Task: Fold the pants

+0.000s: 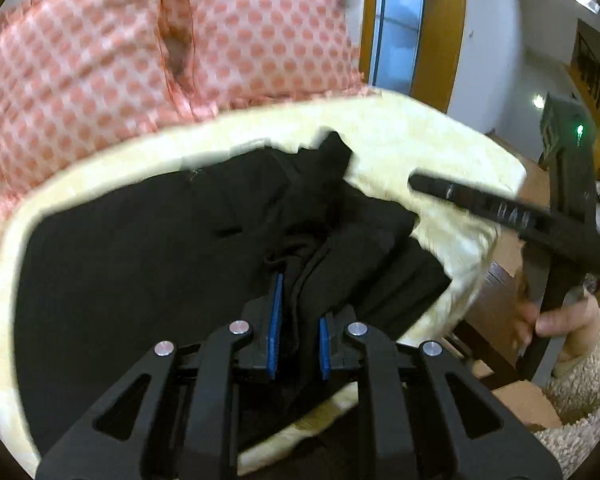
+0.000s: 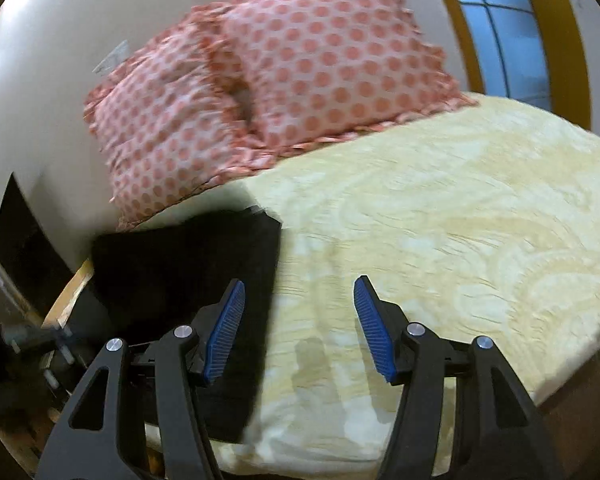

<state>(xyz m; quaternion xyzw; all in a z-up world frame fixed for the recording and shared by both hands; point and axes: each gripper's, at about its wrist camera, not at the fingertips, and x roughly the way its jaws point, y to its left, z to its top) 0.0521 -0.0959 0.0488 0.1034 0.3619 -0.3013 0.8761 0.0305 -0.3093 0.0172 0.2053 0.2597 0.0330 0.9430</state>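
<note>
A: Bedding first: cream patterned bedspread (image 2: 440, 216) over the bed, two pink dotted pillows (image 2: 300, 64) against the pale wall, a window (image 2: 504, 28) with a yellow frame behind.

B: Pants?

A: Black pants (image 1: 160, 248) lie bunched on the bedspread below the pillows, near the bed's left edge. Folds piled toward the middle.

B: Left tongs?

A: Left tongs (image 1: 298, 328) pinch a ridge of the black cloth between the blue pads (image 1: 274, 320).

B: Right?

A: Right tongs (image 2: 300, 324) spread wide above the bedspread, nothing between them; left pad over the pants' edge. Left view shows them raised beside the bed, blurred.
</note>
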